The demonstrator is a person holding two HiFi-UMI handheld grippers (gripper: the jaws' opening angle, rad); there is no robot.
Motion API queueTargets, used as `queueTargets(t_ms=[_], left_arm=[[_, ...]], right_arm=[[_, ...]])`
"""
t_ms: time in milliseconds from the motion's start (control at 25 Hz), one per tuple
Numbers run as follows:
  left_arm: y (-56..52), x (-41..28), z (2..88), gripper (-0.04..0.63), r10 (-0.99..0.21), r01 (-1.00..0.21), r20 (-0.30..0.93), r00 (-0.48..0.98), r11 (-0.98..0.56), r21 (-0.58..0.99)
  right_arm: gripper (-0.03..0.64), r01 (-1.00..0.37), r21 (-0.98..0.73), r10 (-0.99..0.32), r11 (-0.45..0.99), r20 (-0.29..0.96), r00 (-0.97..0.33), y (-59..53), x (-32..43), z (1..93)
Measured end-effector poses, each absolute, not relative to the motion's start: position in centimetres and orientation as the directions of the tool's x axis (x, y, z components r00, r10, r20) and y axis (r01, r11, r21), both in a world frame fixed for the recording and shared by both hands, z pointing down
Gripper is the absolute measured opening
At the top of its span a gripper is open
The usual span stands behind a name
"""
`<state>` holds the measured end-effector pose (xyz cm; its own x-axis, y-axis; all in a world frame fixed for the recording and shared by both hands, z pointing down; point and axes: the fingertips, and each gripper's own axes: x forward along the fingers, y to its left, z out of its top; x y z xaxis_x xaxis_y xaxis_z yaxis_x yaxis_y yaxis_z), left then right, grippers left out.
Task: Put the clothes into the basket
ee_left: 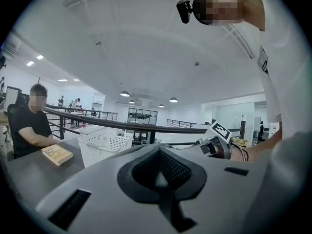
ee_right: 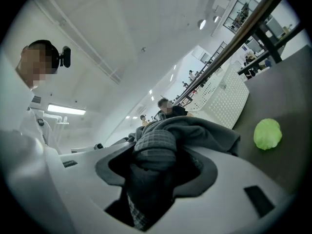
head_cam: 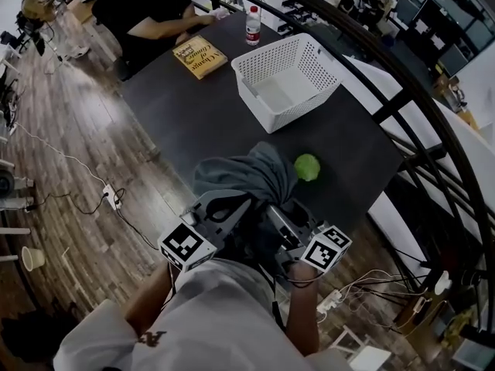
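Observation:
A grey garment (head_cam: 247, 176) lies bunched at the near edge of the dark table (head_cam: 193, 122), between my two grippers. My right gripper (head_cam: 280, 216) is shut on it: in the right gripper view grey and checked cloth (ee_right: 161, 150) fills the gap between the jaws (ee_right: 151, 179) and bulges over them. My left gripper (head_cam: 230, 207) reaches into the garment's left side, and dark woven cloth fills its closed jaws (ee_left: 161, 174). The white perforated basket (head_cam: 263, 56) stands empty farther back on the table, also visible ahead of each gripper (ee_left: 105, 143) (ee_right: 224, 99).
A green ball (head_cam: 307, 166) (ee_right: 267, 134) lies just right of the garment. A yellow book (head_cam: 199, 56) and a water bottle (head_cam: 253, 25) sit beyond the basket, in front of a seated person (head_cam: 147, 6). A black railing (head_cam: 402, 91) runs along the table's right side.

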<state>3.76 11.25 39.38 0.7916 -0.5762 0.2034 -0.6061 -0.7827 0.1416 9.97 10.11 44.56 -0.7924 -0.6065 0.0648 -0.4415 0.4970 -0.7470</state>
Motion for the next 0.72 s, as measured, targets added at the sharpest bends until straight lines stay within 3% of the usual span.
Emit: queueTargets(t_ms=[320,720], left_arm=[[10.5,3.3,35.6,0.003,-0.58,-0.594,0.133,0.804,-0.798,0.107],[7.4,0.9,34.5,0.003,-0.459,-0.467,0.098,0.883,-0.88,0.084]], right_arm=[[0.245,-0.417,-0.766,-0.67,0.489,-0.024,-0.742,9.7,11.0,41.4],[0.245,-0.412,-0.794,-0.79,0.447,-0.134,-0.599,7.1,9.4,39.4]])
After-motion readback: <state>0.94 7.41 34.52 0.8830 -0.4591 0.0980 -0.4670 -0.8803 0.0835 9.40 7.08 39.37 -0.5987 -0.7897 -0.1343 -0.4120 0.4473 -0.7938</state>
